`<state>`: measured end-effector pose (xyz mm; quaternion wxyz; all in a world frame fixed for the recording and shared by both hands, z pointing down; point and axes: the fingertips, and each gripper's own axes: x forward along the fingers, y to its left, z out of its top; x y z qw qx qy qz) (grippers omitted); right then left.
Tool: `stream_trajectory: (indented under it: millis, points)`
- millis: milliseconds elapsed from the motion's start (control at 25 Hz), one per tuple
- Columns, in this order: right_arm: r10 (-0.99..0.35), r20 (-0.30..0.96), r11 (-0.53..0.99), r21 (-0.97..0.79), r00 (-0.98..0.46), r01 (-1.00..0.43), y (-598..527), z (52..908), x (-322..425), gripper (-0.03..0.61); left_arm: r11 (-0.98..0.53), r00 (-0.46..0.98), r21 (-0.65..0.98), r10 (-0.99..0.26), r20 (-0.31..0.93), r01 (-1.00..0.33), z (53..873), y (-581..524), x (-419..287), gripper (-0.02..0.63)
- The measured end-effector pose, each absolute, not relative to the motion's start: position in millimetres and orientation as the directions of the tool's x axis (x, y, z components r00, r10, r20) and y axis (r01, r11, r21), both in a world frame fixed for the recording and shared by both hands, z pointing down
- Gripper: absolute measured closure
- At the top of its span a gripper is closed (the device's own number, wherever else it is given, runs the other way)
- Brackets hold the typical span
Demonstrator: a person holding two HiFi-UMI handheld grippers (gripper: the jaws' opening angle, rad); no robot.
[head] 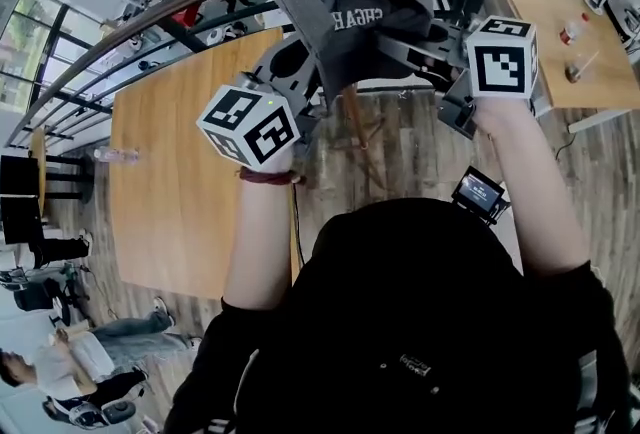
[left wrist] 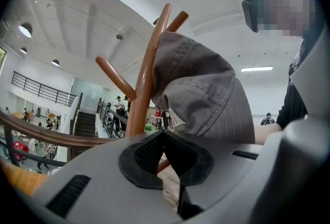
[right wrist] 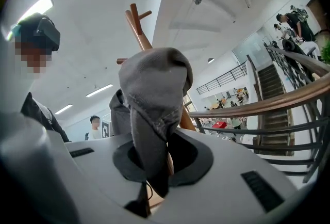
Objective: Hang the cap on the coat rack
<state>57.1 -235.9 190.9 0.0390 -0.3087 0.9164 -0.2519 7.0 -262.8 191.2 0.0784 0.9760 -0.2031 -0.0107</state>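
Grey cap point(head: 345, 7) sits high against the top of the wooden coat rack point(left wrist: 140, 99), with both grippers raised to it from either side. In the left gripper view its crown presses against the rack's pole, just below two peg tips that stick up above the fabric; whether it is actually hooked on a peg cannot be told. The right gripper point(right wrist: 154, 166) has its jaws nearly together on a hanging fold of the cap – the cloth runs straight down between the pads. The left gripper point(left wrist: 164, 135) has its jaw tips pressed together right at the cap's lower hem, apparently nipping the edge. From the head view the cap's printed underside faces down, with a light wooden table point(head: 190, 192) and a curved handrail point(head: 125, 30) beyond.
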Motion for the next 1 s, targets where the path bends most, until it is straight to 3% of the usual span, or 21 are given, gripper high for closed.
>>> stream_trajectory:
  millis: [200,360,720,1000]
  points:
    - [-0.587,0.088,0.672,-0.501,-0.805,-0.545,-242,212,62,0.525,-0.894,0.913,0.19,-0.406,0.037,-0.405,218,-266,9,0.607]
    - [-0.609,0.102,0.644,-0.515,-0.786,-0.566,-246,228,65,0.435,-0.887,0.915,0.228,-0.399,0.061,-0.402,239,-265,8,0.607]
    - [-0.656,0.127,0.593,-0.523,-0.744,-0.613,-241,238,78,0.347,-0.859,0.903,0.282,-0.421,0.084,-0.426,263,-260,-2,0.607]
    - [-0.686,0.146,0.534,-0.565,-0.713,-0.629,-211,259,77,0.327,-0.832,0.891,0.318,-0.438,0.123,-0.453,298,-238,-21,0.607]
